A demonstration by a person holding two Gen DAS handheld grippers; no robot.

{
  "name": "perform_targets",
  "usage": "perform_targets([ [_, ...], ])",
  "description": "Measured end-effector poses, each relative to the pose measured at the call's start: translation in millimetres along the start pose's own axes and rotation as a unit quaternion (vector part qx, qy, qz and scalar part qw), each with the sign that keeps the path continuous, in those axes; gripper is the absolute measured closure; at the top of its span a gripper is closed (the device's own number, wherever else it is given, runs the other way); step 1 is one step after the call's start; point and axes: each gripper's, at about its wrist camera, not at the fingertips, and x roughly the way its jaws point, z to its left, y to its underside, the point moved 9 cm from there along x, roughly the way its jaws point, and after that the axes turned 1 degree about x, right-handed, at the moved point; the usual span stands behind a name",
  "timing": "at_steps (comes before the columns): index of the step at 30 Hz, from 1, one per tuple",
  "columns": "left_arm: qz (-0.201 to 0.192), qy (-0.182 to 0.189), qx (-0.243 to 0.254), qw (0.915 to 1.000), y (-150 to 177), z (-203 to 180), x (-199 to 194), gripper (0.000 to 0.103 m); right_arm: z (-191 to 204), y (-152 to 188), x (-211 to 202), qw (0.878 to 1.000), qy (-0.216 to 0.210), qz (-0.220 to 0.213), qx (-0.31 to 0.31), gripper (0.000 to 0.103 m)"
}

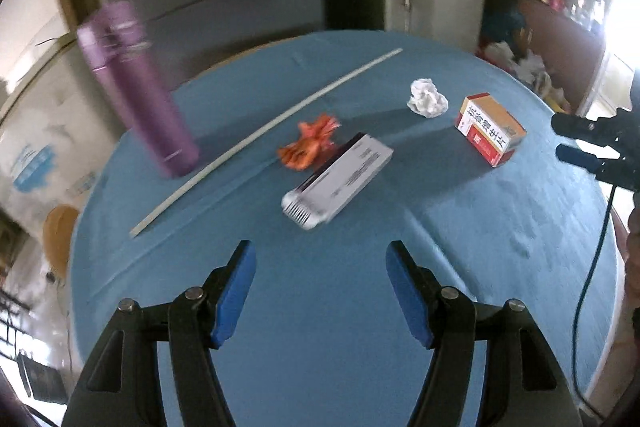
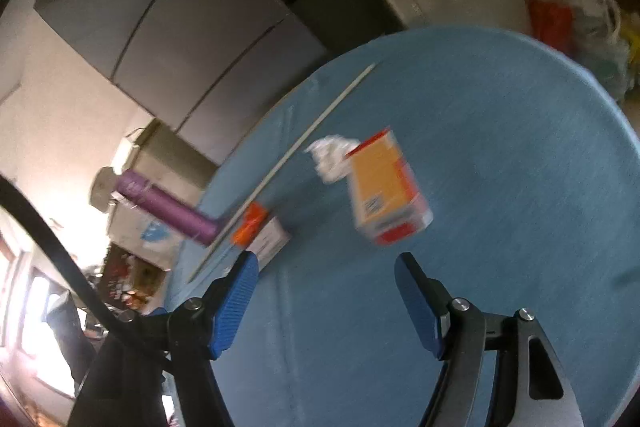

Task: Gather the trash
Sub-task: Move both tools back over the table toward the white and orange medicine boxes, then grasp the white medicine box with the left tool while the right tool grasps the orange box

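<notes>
Both tongs gape empty: left gripper faces the white box (long axis diagonal), right gripper probably nearer the orange box.

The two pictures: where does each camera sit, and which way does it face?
Left wrist: on the left gripper, jaws open and empty, looking down over the blue table; the right gripper shows at its right edge.
Right wrist: on the right gripper, open and empty, tilted, facing the orange box.
Both share the orange box, crumpled tissue and purple bottle.
</notes>
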Motion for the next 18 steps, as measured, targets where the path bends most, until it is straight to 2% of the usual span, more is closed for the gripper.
perform_targets([
  [5, 0.024, 0.039, 0.006, 0.9990, -17.7, -4.2, 44.3, 0.035, -27.0, -19.5, 17.9, 0.999, 0.039, 0.001, -0.004, 0.029],
  [11, 0.041, 0.067, 0.008, 0.9969, -29.3, -2.9, 81.4, 0.035, -30.9, -27.4, 38.4, 0.998, 0.062, 0.004, -0.024, 0.029],
  [18, 0.052, 0.108, 0.004, 0.9928, -32.7, -4.4, 100.7, 0.034, -32.1, -27.1, 64.3, 0.994, 0.094, 0.013, -0.050, 0.029],
])
